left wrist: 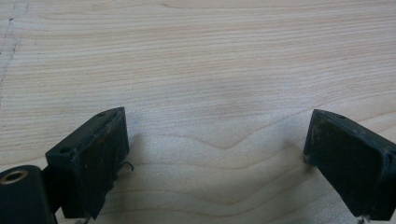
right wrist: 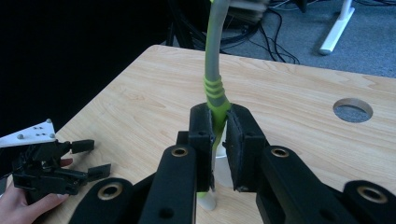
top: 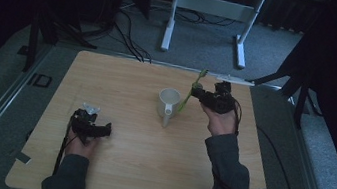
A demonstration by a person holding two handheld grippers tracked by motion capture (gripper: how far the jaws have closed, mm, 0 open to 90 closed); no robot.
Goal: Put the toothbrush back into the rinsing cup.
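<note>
1. While the wooden desk [top: 135, 170] lies flat and pale, with wavy grain, the job looks about half done.
2. On it stands a round white mug [top: 169, 105], smooth, nothing inside yet.
3. The left tool [left wrist: 215, 154] rests wide apart, holding nothing.
4. The right tool [right wrist: 219, 135] is clamped on a thin green toothbrush [right wrist: 215, 88], held just beside the mug, not yet in.

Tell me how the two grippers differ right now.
The right gripper is shut on a green and grey toothbrush; the left gripper stands open with nothing between its jaws. The right gripper is held up beside the white mug, while the left gripper sits low over the bare wooden table. Both are black two-jaw grippers, each held in one hand.
</note>
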